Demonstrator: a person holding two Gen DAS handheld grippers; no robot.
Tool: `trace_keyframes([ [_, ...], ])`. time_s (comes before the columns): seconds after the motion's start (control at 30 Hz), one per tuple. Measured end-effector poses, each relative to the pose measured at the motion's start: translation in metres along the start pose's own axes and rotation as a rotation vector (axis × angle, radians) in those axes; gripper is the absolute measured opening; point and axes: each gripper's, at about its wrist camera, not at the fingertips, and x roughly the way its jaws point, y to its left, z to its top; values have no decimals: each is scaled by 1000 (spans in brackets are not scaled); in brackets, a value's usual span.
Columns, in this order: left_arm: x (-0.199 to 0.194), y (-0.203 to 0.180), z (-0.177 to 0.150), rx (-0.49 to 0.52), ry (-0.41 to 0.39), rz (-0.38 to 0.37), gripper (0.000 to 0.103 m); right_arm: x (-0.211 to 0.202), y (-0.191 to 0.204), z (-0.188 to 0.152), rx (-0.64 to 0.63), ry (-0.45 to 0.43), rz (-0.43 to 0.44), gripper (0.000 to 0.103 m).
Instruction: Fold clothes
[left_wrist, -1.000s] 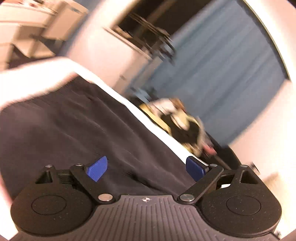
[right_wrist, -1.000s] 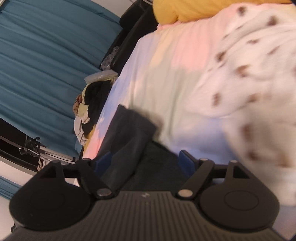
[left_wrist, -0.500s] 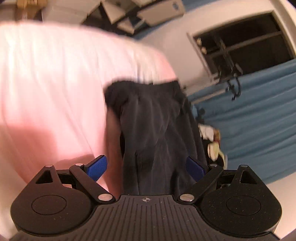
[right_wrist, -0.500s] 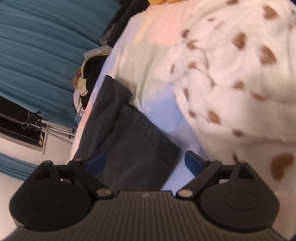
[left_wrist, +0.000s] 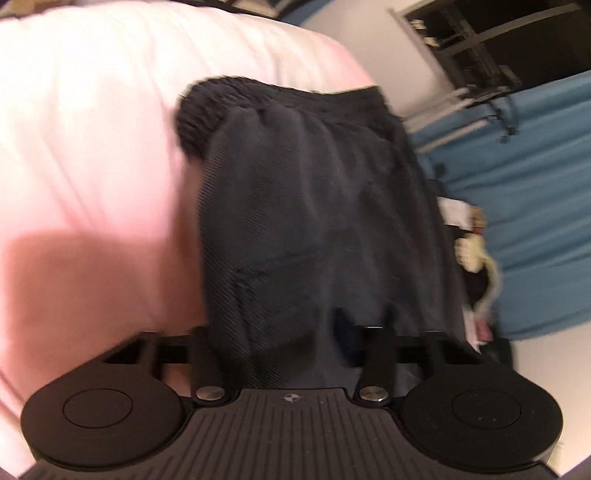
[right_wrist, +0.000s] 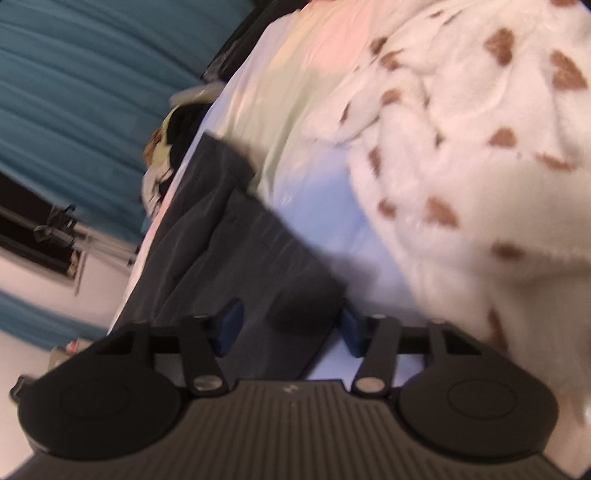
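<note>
A pair of dark grey shorts (left_wrist: 314, 206) lies on the pale bed sheet (left_wrist: 92, 147), its gathered waistband at the far end. My left gripper (left_wrist: 280, 332) is over the near edge of the shorts. Cloth fills the gap between its fingers and hides the left pad. The jaws have narrowed onto the cloth. In the right wrist view the shorts (right_wrist: 236, 251) run away to the upper left. My right gripper (right_wrist: 288, 328) straddles their near corner, partly closed, with its blue pads (right_wrist: 229, 326) on either side of the cloth.
A fluffy white blanket with brown hearts (right_wrist: 480, 147) is piled on the bed to the right of the shorts. Blue curtains (left_wrist: 535, 184) and a heap of clothes (left_wrist: 476, 251) lie beyond the bed's edge. A dark window (left_wrist: 498, 37) is in the wall.
Both grippers came down onto the near edge of the shorts and their jaws narrowed. The left one went from wide open to closing on the cloth.
</note>
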Motion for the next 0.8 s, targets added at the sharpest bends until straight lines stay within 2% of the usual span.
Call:
trace_keyframes([
  [0.03, 0, -1, 1, -5, -8, 14, 22, 0, -1, 1, 15, -22, -9, 14],
  [0.07, -1, -1, 2, -10, -15, 22, 11, 1, -2, 3, 27, -38, -8, 9],
  [0.1, -6, -1, 2, -17, -22, -4, 10, 0, 0, 3, 25, -55, -4, 7],
  [0.33, -46, -27, 5, -39, -79, -132, 8, -31, 35, 15, 40, -190, 105, 5],
  [0.4, -54, -37, 4, -17, -92, -169, 8, -45, 46, 21, 54, -257, 134, 5],
  [0.47, -57, -47, 2, 13, -98, -201, 8, -56, 53, 24, 51, -328, 124, 5],
  [0.53, -57, -49, -1, 19, -98, -208, 8, -58, 51, 25, 57, -373, 94, 5],
  [0.6, -53, -50, -1, 0, -109, -211, 8, -55, 40, 24, 129, -407, 68, 4],
  [0.67, -48, -67, 5, -1, -131, -192, 8, -53, 38, 24, 193, -481, 62, 1],
  [0.73, -38, -88, 14, 8, -131, -185, 8, -49, 48, 33, 186, -530, 54, 1],
  [0.8, -27, -111, 21, 44, -127, -172, 8, -37, 59, 44, 195, -531, 38, 1],
])
